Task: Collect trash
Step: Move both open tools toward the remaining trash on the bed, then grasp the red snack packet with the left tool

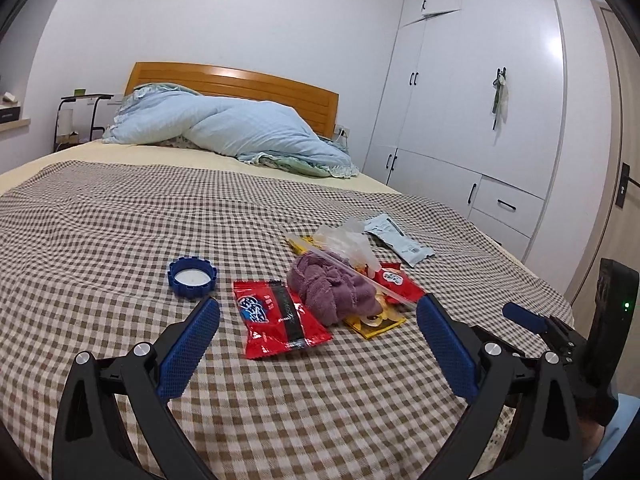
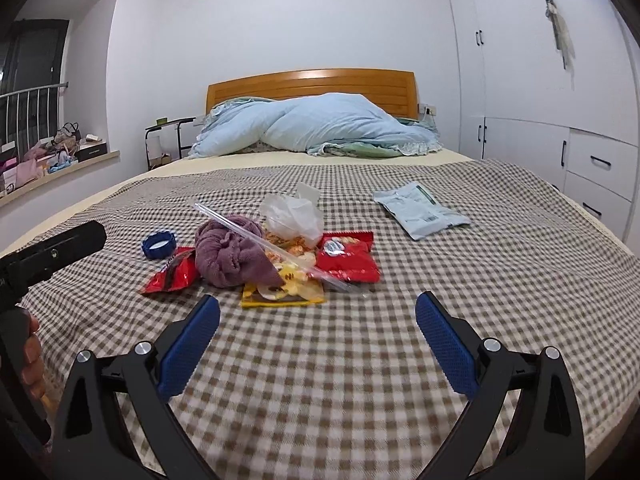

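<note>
Both grippers hang low over the near end of a bed covered by a checked cloth [image 1: 120, 216]. The left gripper [image 1: 318, 316] has its jaws spread wide with nothing between them; the right gripper [image 2: 318, 312] is spread the same way and also holds nothing.

Just beyond the left gripper lies a red wrapper [image 1: 280, 320], flat on the cloth. To its left, apart from it, sits a blue cap [image 1: 192, 276], open side up. Touching the red wrapper on the right is a bunched purple cloth [image 1: 332, 288], which rests partly on a yellow packet [image 2: 280, 292]. A clear straw [image 2: 260, 240] lies slanted across the purple cloth. Right of the cloth is a second red packet [image 2: 348, 256], and just behind the heap a crumpled clear bag [image 2: 292, 216]. Farther right, well apart from the heap, lies a pale pouch [image 2: 420, 208].

At the far end a blue quilt [image 2: 320, 128] is heaped against the wooden headboard [image 2: 280, 84]. White wardrobes [image 1: 480, 100] stand along the right.
</note>
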`<act>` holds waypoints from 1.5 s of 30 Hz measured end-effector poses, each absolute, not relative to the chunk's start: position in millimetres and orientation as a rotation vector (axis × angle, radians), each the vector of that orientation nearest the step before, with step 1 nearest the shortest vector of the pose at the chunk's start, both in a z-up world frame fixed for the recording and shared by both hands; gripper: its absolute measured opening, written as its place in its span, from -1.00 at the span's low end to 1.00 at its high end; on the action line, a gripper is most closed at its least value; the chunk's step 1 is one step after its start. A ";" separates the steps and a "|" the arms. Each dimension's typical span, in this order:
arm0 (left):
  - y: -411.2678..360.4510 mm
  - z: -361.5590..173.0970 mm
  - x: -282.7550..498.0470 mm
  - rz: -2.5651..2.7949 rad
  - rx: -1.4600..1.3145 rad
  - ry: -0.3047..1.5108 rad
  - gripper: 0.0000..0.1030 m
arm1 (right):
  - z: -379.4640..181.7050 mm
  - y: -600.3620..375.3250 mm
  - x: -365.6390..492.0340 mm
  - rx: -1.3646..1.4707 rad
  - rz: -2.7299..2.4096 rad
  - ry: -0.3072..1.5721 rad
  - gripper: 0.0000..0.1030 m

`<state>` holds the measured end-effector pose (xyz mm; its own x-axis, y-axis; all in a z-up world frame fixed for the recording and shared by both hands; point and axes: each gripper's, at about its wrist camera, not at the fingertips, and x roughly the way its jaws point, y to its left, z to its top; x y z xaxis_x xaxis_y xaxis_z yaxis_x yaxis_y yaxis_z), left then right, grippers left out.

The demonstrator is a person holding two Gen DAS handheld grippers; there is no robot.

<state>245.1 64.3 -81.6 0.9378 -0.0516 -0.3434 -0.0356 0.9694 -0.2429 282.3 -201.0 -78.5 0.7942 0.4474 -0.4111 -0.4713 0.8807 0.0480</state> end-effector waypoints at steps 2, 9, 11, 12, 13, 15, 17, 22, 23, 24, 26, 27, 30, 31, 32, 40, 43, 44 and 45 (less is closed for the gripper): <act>68.9 -80.9 248.1 -0.029 -0.267 0.350 0.85 | -76.8 -195.5 286.6 -0.057 0.499 0.422 0.83; 78.3 -82.5 268.0 -0.044 -0.281 0.378 0.85 | -72.2 -181.2 302.1 -0.073 0.481 0.412 0.83; 80.2 -82.8 273.3 -0.055 -0.289 0.391 0.85 | -71.7 -177.6 306.2 -0.073 0.477 0.411 0.83; 80.7 -82.9 275.2 -0.060 -0.289 0.397 0.85 | -71.2 -176.3 308.2 -0.074 0.472 0.408 0.83; 81.4 -82.8 276.9 -0.066 -0.289 0.401 0.85 | -70.6 -175.2 310.2 -0.071 0.471 0.406 0.83; 83.1 -82.3 279.6 -0.068 -0.285 0.401 0.85 | -70.1 -173.6 313.9 -0.070 0.470 0.407 0.83; 86.2 -82.2 282.3 -0.066 -0.297 0.405 0.85 | -69.4 -172.8 316.6 -0.066 0.458 0.405 0.83; 88.4 -78.7 288.9 -0.071 -0.325 0.402 0.85 | -67.0 -170.3 323.0 -0.068 0.441 0.428 0.83; 87.1 -77.9 290.6 -0.072 -0.321 0.403 0.85 | -65.6 -169.9 323.4 -0.073 0.430 0.426 0.83; 86.1 -77.6 291.7 -0.073 -0.316 0.404 0.85 | -64.8 -170.2 323.3 -0.076 0.420 0.421 0.83; 84.9 -77.4 294.3 -0.068 -0.314 0.410 0.85 | -62.1 -172.0 323.6 -0.082 0.391 0.409 0.83; 84.7 -77.8 295.2 -0.066 -0.316 0.413 0.85 | -60.9 -173.3 324.0 -0.085 0.371 0.404 0.83; 84.9 -78.7 298.6 -0.066 -0.322 0.428 0.85 | -59.2 -179.1 330.2 -0.105 0.290 0.410 0.83; 84.0 -78.8 300.7 -0.056 -0.312 0.436 0.85 | -58.9 -180.9 331.4 -0.108 0.267 0.411 0.83; 83.9 -79.0 302.1 -0.048 -0.304 0.440 0.85 | -58.1 -183.2 332.4 -0.111 0.257 0.409 0.83; 82.2 -84.2 320.3 0.013 -0.273 0.527 0.85 | -60.5 -190.2 342.7 -0.138 0.298 0.444 0.83; 79.8 -95.1 330.2 0.032 -0.253 0.604 0.72 | -62.1 -191.4 344.8 -0.138 0.281 0.459 0.83; 80.0 -99.4 333.8 0.032 -0.257 0.633 0.62 | -62.5 -191.8 344.9 -0.133 0.280 0.462 0.83; 81.5 -103.7 337.6 0.035 -0.270 0.660 0.47 | -62.8 -192.1 344.9 -0.127 0.278 0.466 0.83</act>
